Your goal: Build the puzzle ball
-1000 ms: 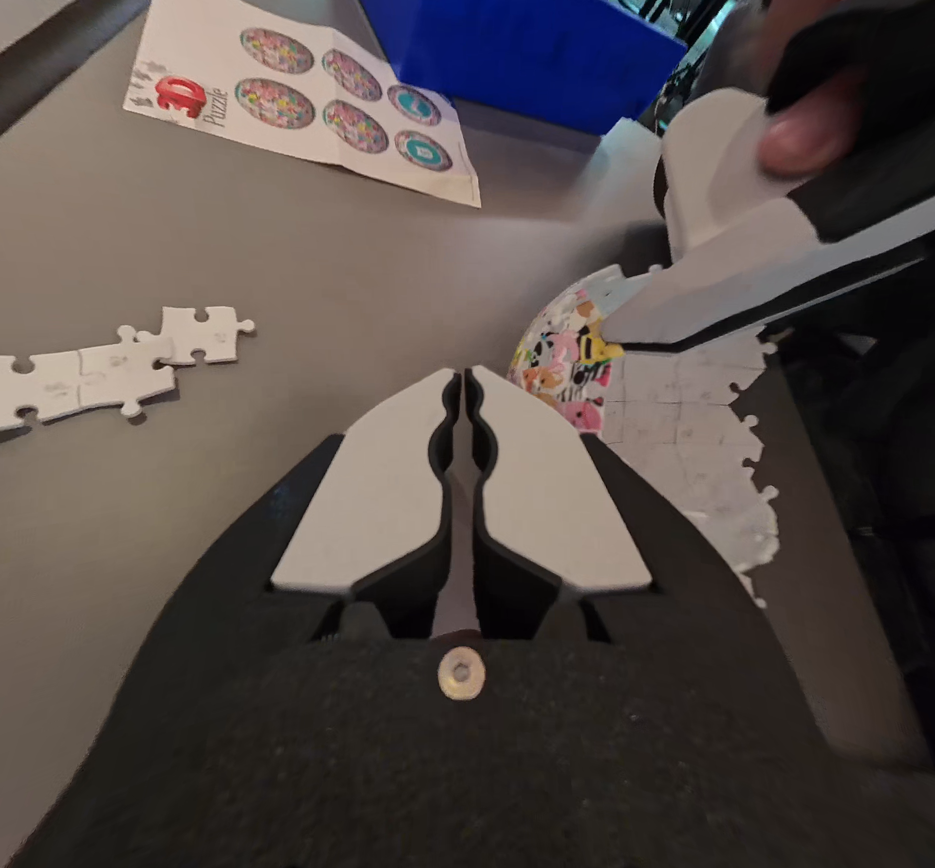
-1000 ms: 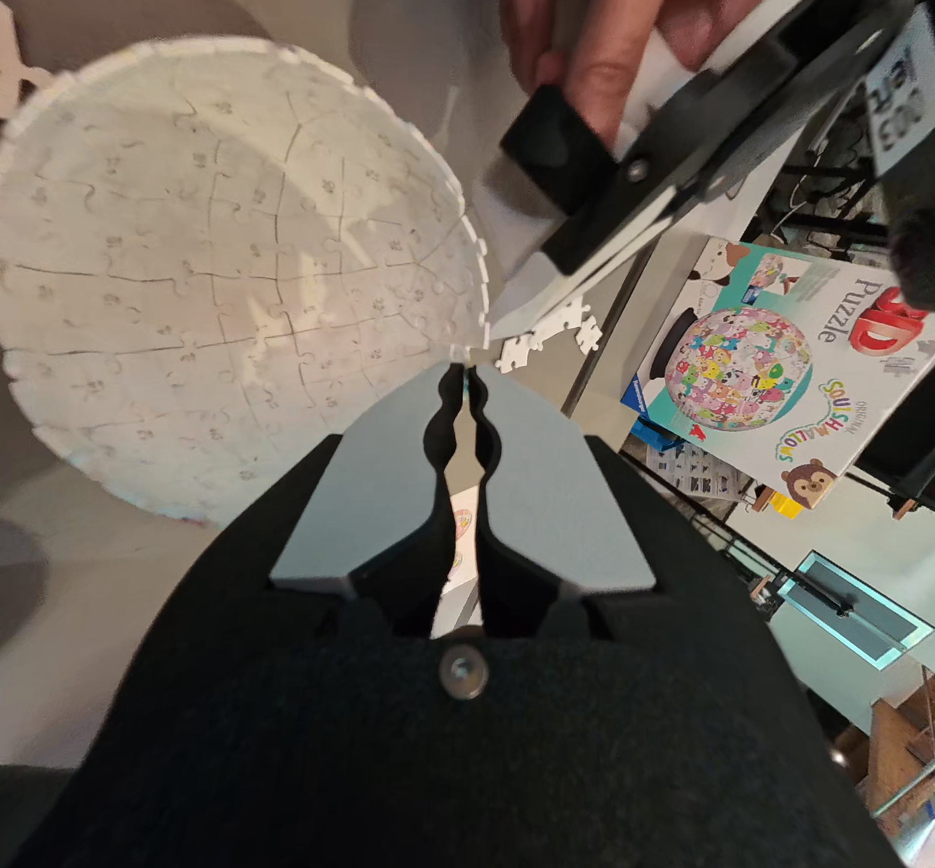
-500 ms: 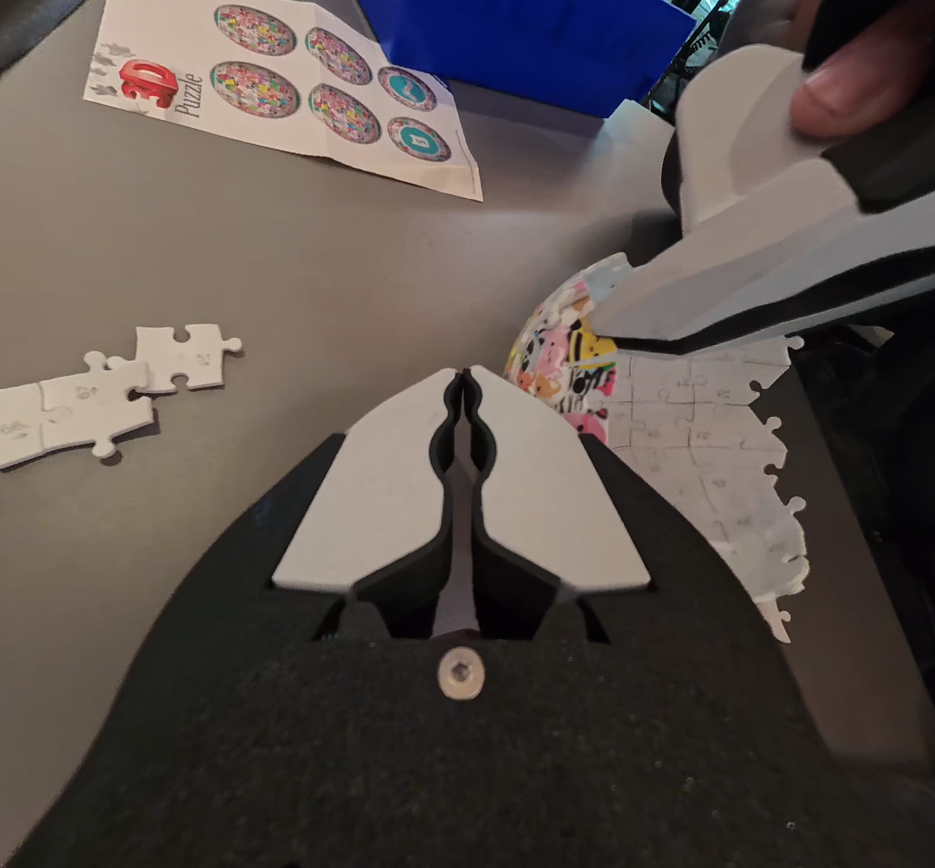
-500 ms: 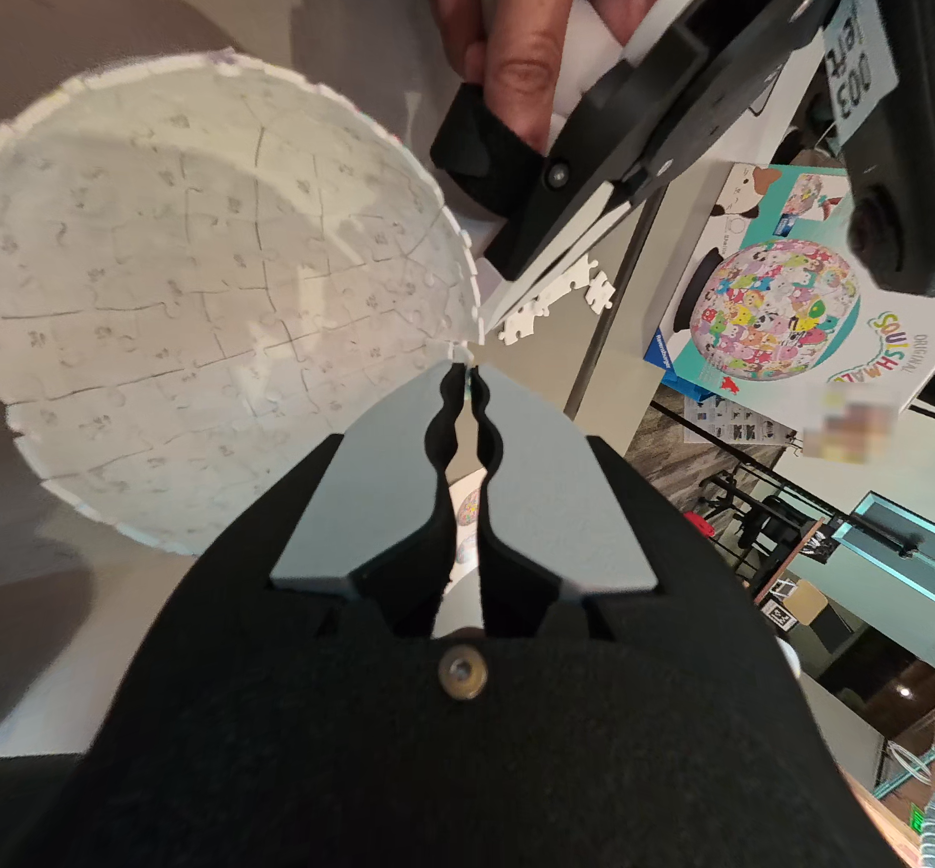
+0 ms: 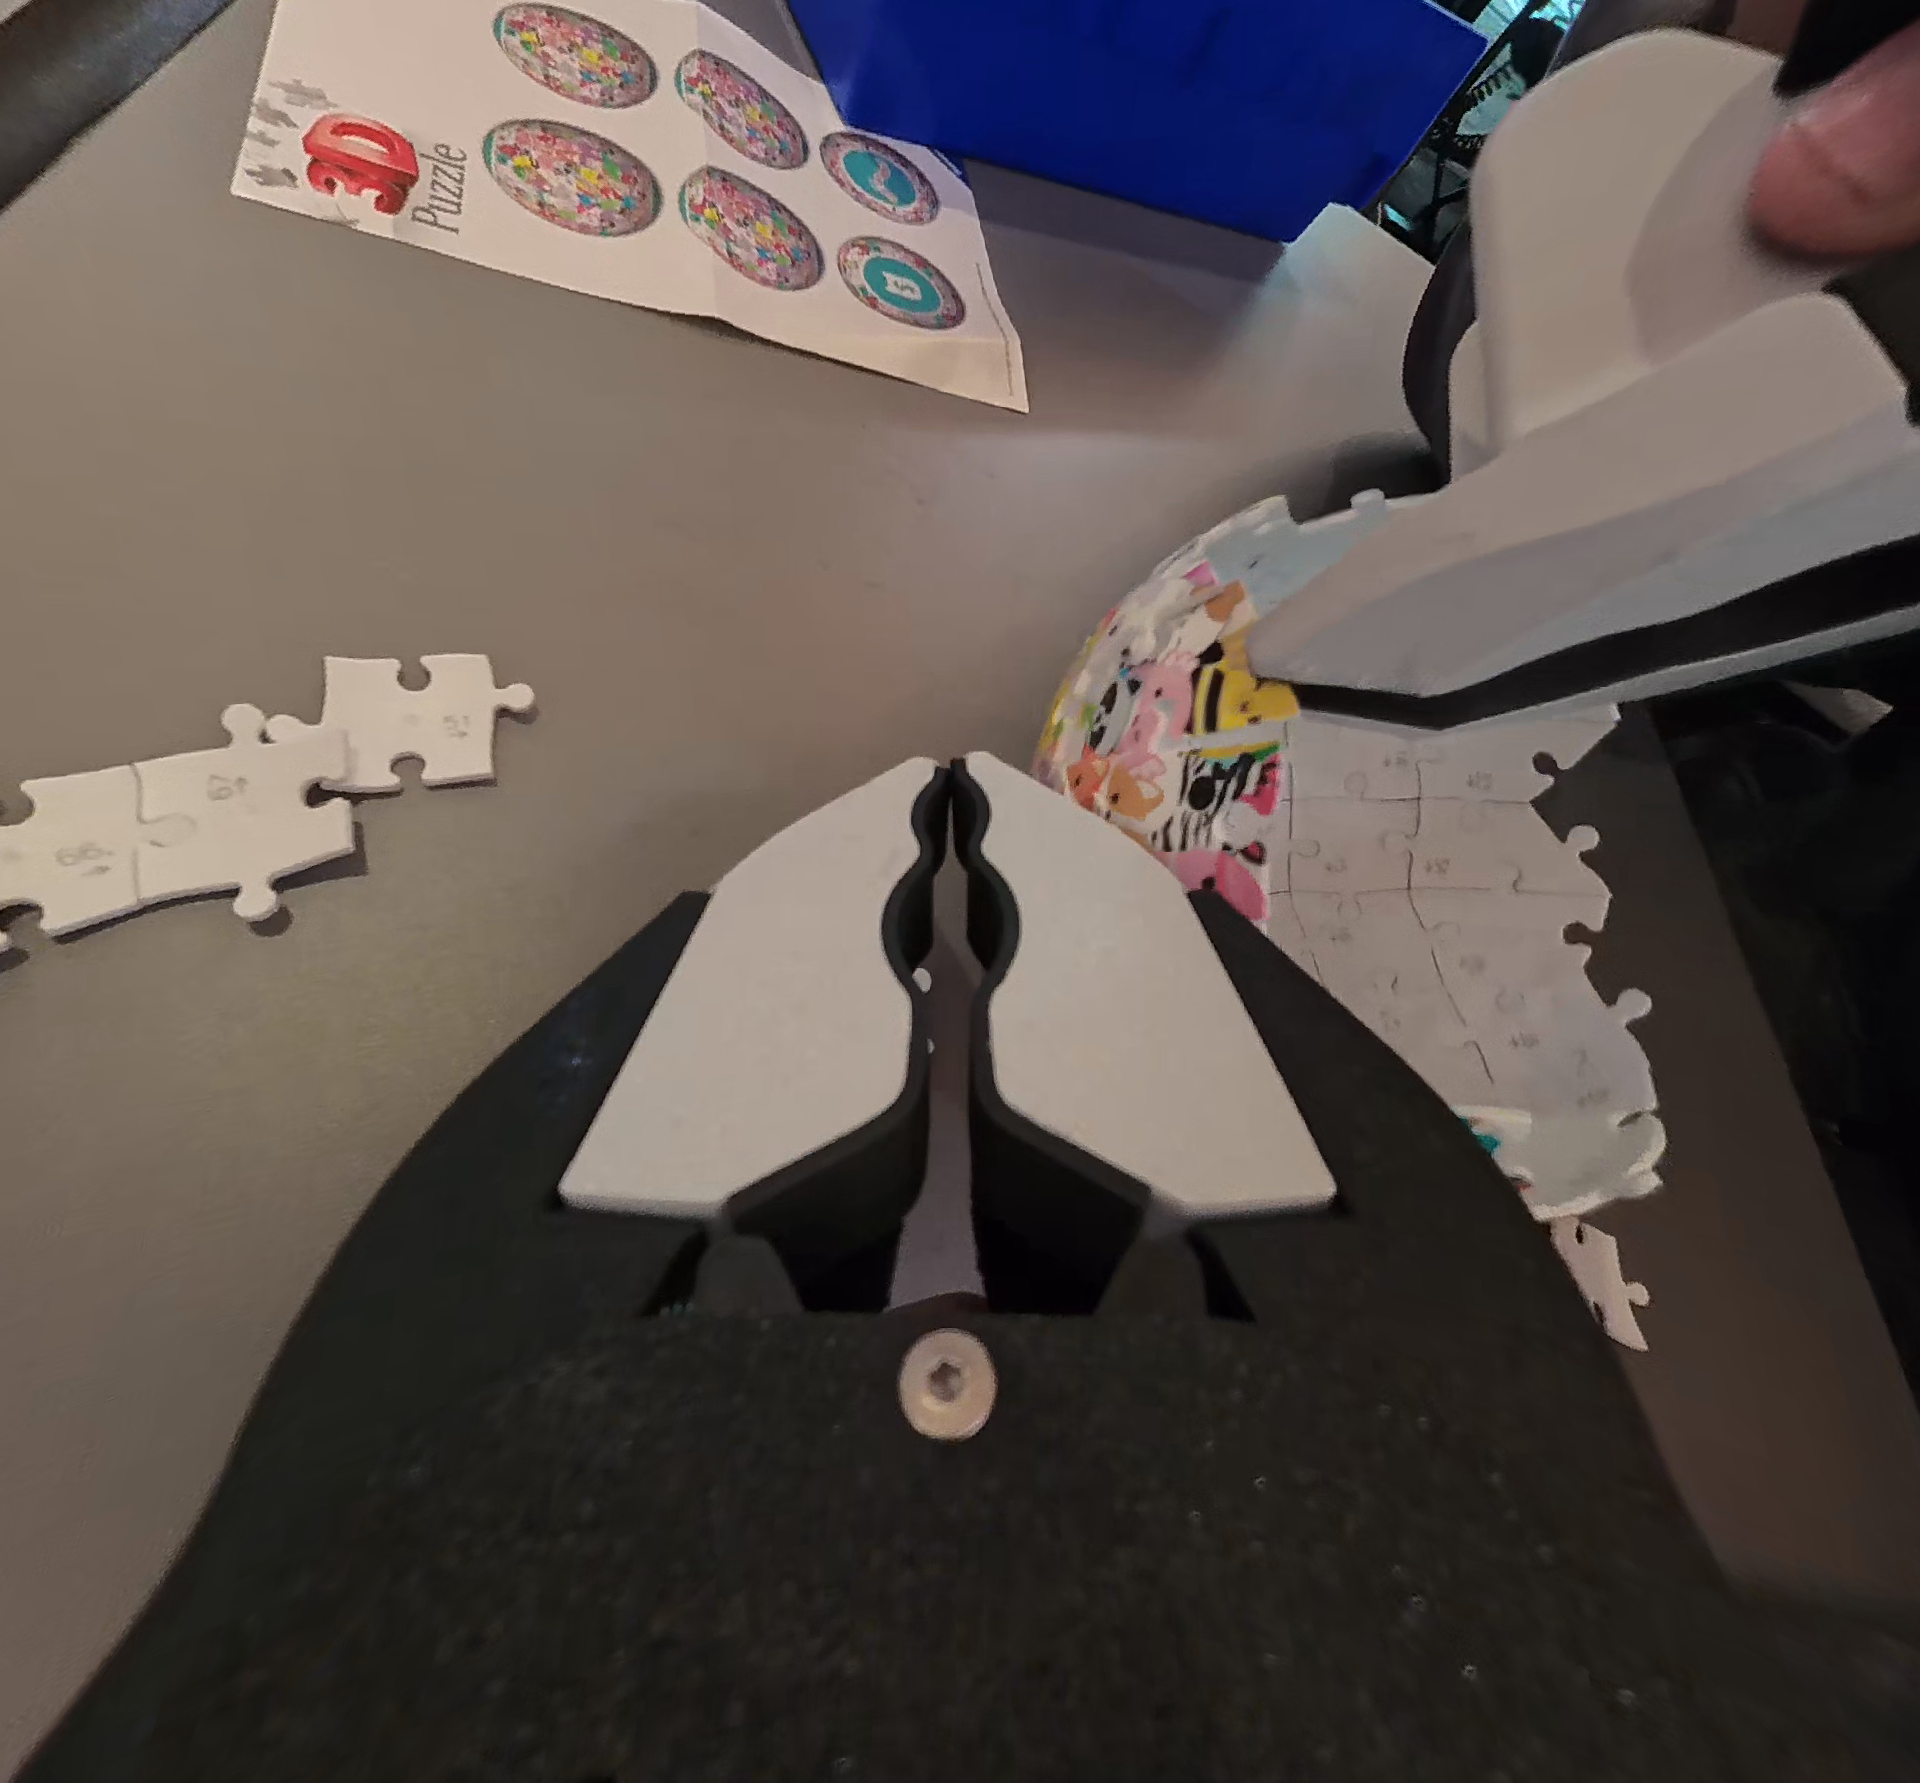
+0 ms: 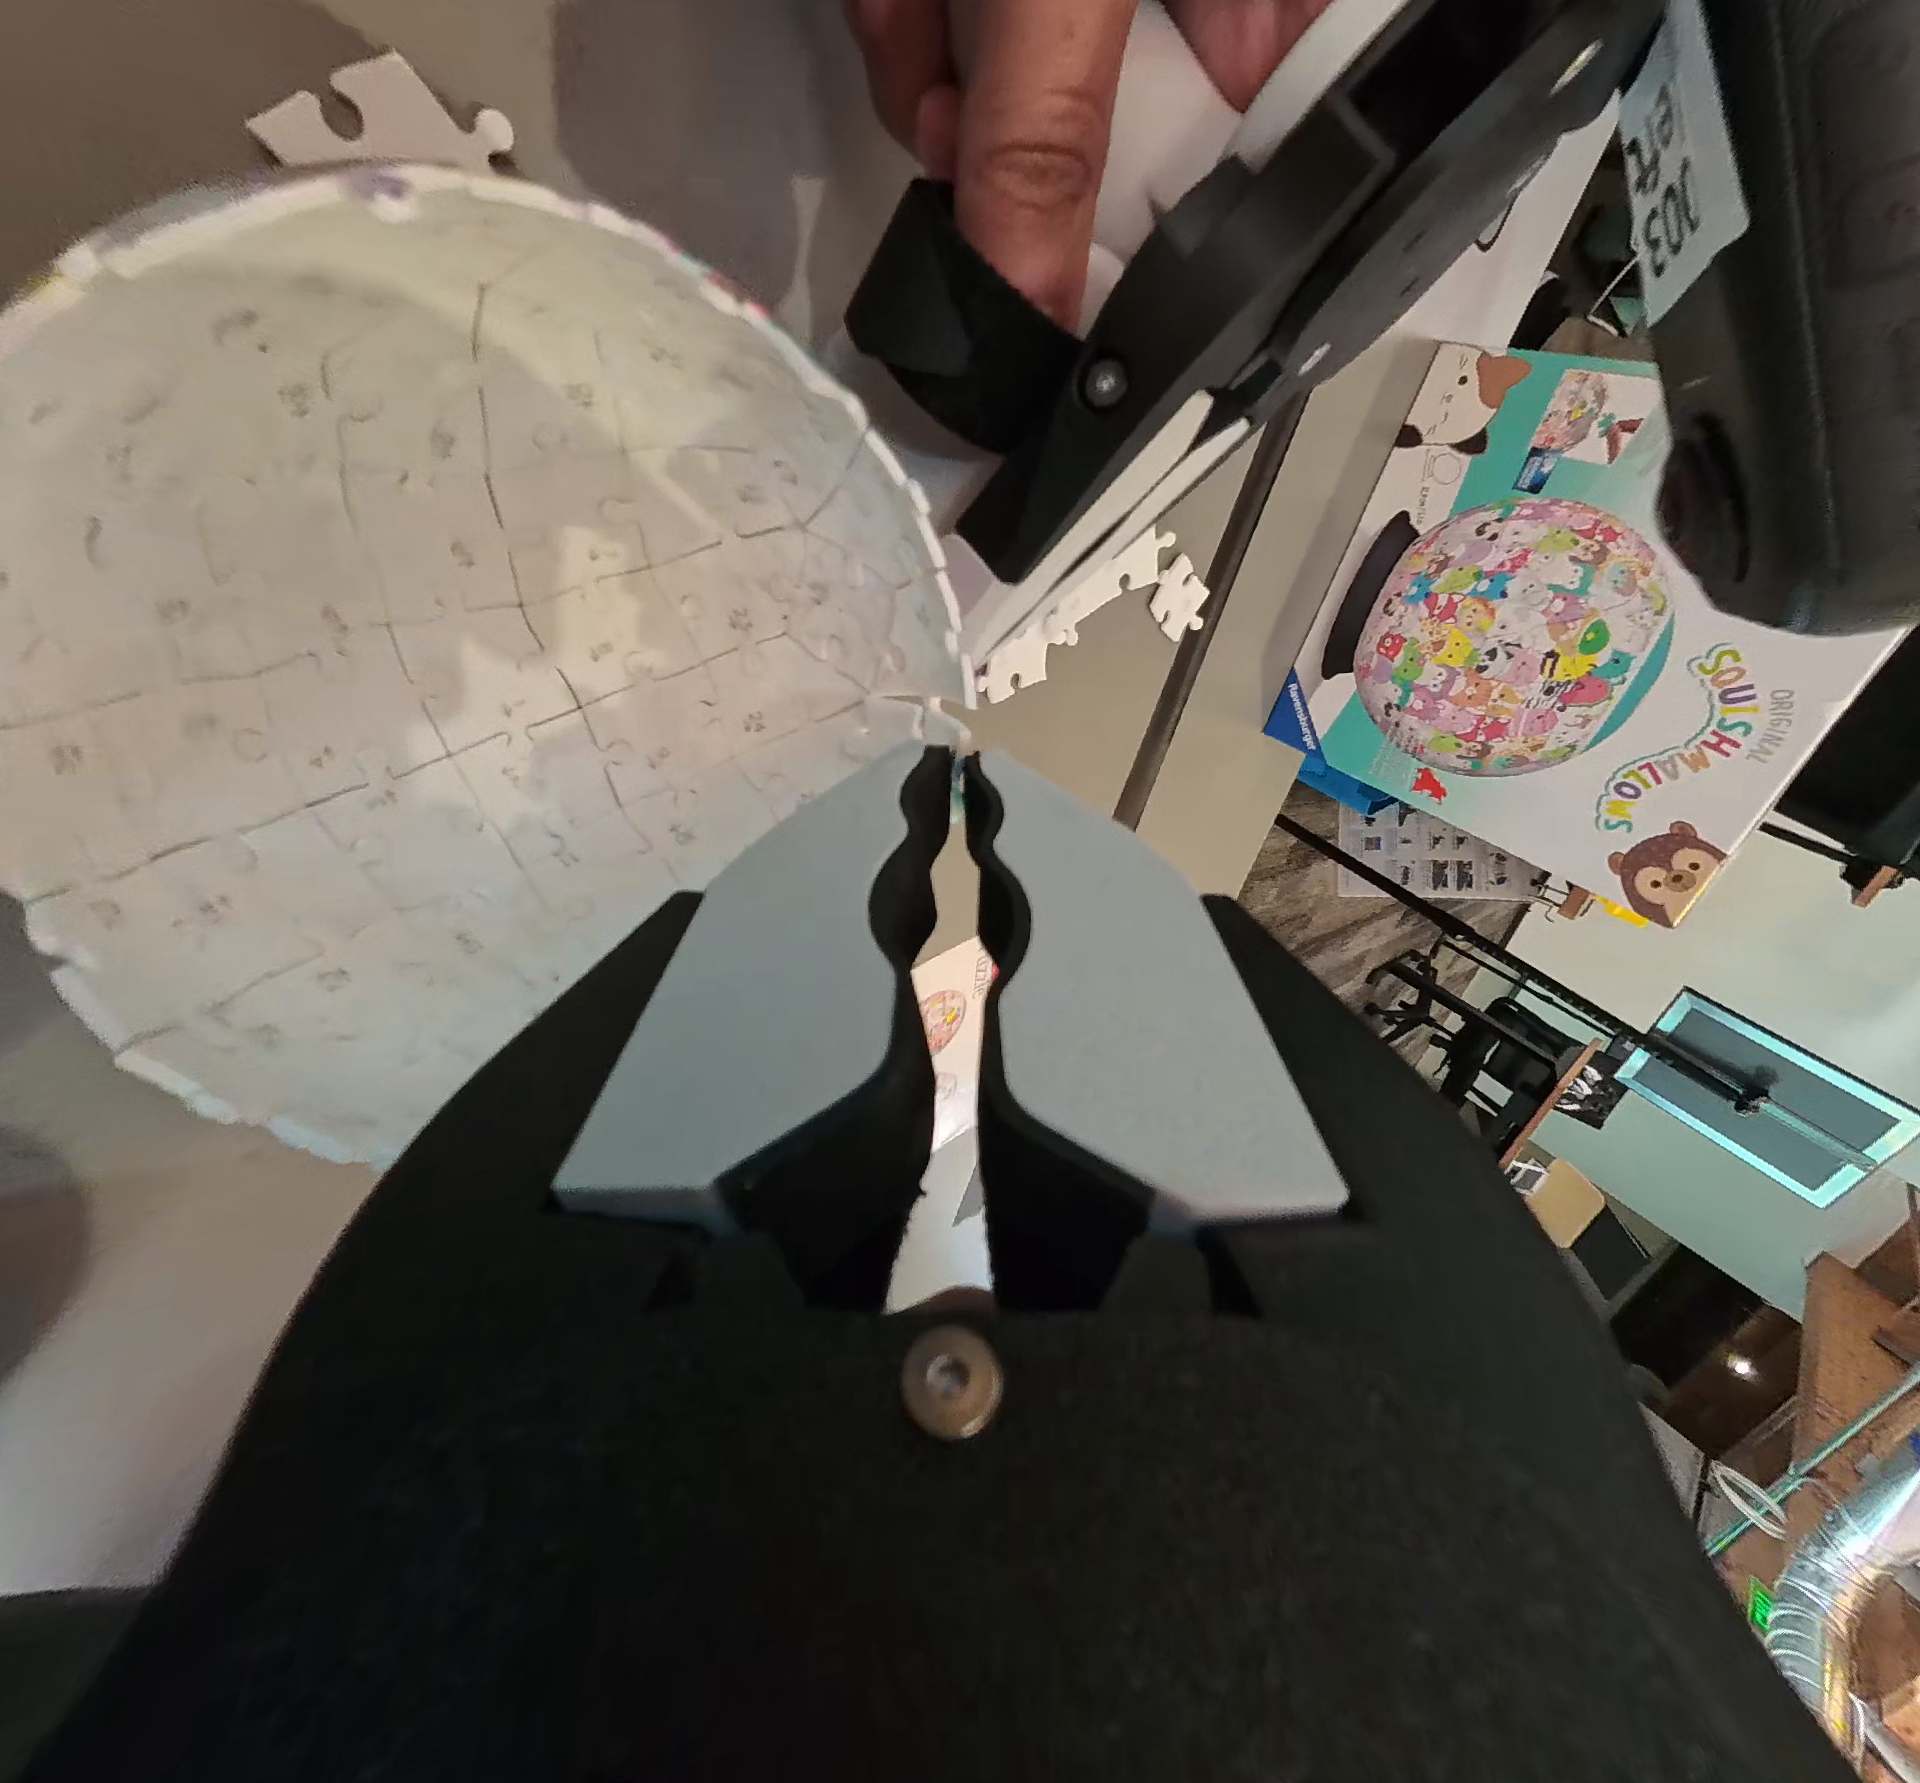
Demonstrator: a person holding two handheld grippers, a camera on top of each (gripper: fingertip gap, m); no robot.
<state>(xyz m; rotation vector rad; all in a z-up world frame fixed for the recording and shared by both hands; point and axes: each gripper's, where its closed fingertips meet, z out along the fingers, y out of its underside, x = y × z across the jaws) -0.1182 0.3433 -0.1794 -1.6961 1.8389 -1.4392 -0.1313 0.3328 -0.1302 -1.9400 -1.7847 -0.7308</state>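
Looking along the left gripper [image 5: 951,777], the left wrist view shows its two fingers closed tip to tip with nothing between them, over the grey table [image 5: 520,538]. Just right of the tips sits the half-built puzzle ball [image 5: 1351,860], its printed outside and white inside both partly showing; its lower edge is hidden behind the gripper body. The right gripper [image 5: 1288,668] meets the ball's upper rim, but whether it pinches the rim cannot be told here. Left of the ball lies a chain of joined pieces [image 5: 229,798], cut off by the frame edge; beyond the ball lie an instruction sheet [image 5: 623,144] and a blue bin [image 5: 1091,40].

In the right wrist view, the gripper's fingers [image 6: 790,985] clamp the ball's rim at their tips. The ball's white interior [image 6: 416,642] is blurred. A loose piece [image 6: 384,107] peeks out above the ball; to the ball's right stands the puzzle box [image 6: 1558,653], partly covered.
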